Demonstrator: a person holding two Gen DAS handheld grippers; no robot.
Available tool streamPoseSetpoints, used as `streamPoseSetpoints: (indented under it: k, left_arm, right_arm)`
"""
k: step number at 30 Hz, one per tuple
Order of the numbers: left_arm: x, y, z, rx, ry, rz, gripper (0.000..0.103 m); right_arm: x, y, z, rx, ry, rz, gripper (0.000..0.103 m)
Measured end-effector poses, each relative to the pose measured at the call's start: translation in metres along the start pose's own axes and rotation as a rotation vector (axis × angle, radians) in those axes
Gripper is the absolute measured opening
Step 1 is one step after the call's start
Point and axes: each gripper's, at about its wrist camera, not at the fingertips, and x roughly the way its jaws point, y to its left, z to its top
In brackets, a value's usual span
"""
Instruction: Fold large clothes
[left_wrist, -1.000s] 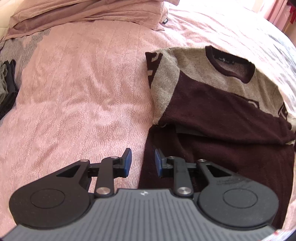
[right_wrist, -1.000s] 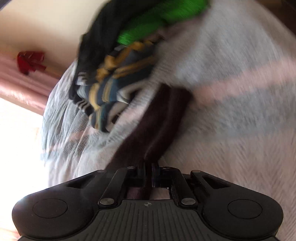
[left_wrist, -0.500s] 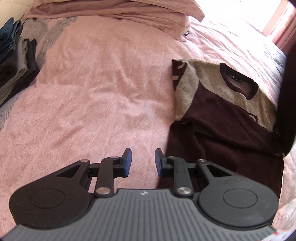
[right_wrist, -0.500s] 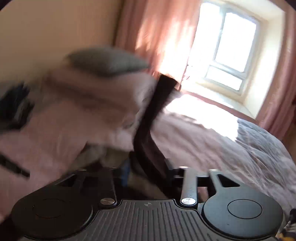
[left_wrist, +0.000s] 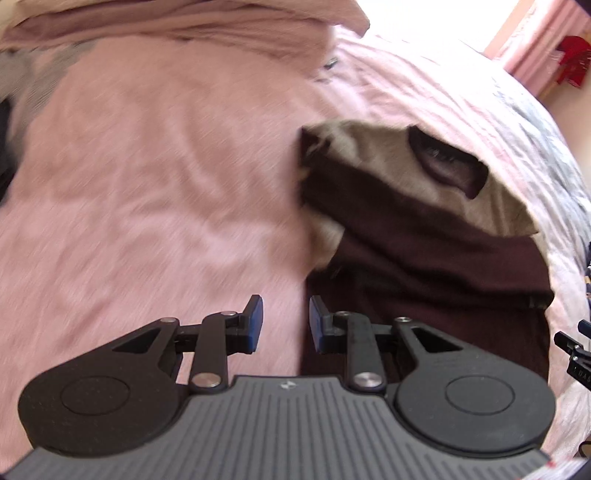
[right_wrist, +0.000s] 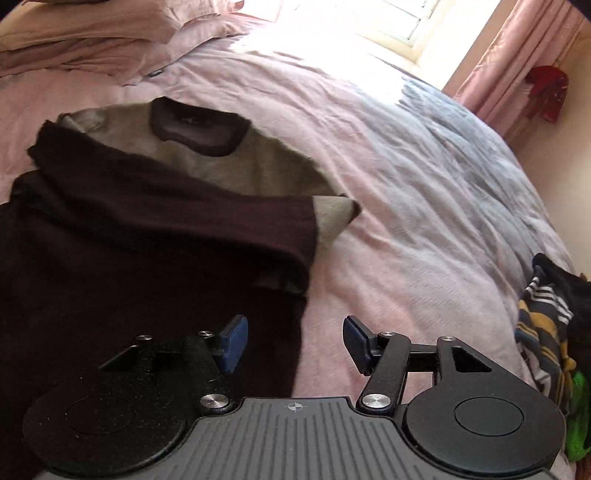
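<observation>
Both grippers, left (left_wrist: 282, 317) and right (right_wrist: 295, 339), gape empty over opposite sweater (right_wrist: 129, 236) edges, open bedspread (left_wrist: 147, 177) on either side.

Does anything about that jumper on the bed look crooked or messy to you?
Slightly. On the maroon and grey jumper, the folded-over sleeve lies slanted across the chest, and its grey corner pokes past the side edge. Nothing looks damaged.

Your right gripper (right_wrist: 293, 343) has let go of the dark sleeve (right_wrist: 177, 225) it was clamping; its jaws now stand wide apart, empty. That sleeve now lies folded across the sweater (right_wrist: 110, 288), ahead and left of the jaws.
</observation>
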Motion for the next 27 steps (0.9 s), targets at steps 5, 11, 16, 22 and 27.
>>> streamPoseSetpoints:
  k: [5, 11, 16, 22, 27]
  left_arm:
    - [0.030, -0.005, 0.038, -0.015, -0.023, -0.063, 0.037]
    - [0.060, -0.001, 0.064, -0.089, -0.053, -0.101, 0.030]
    - [0.053, 0.000, 0.055, -0.109, -0.090, -0.142, 0.000]
    - [0.060, 0.001, 0.034, -0.056, -0.005, 0.106, 0.000]
    - [0.023, -0.049, 0.054, 0.106, -0.175, -0.005, 0.007]
  right_arm:
    - [0.008, -0.006, 0.014, -0.037, -0.063, -0.041, 0.049]
    - [0.033, 0.006, 0.021, -0.128, -0.107, -0.034, 0.035]
    - [0.056, 0.006, 0.012, -0.241, -0.097, -0.011, 0.000]
    - [0.072, -0.005, -0.001, -0.269, 0.046, 0.057, 0.004]
    - [0.036, -0.036, 0.013, -0.068, -0.108, 0.143, 0.040]
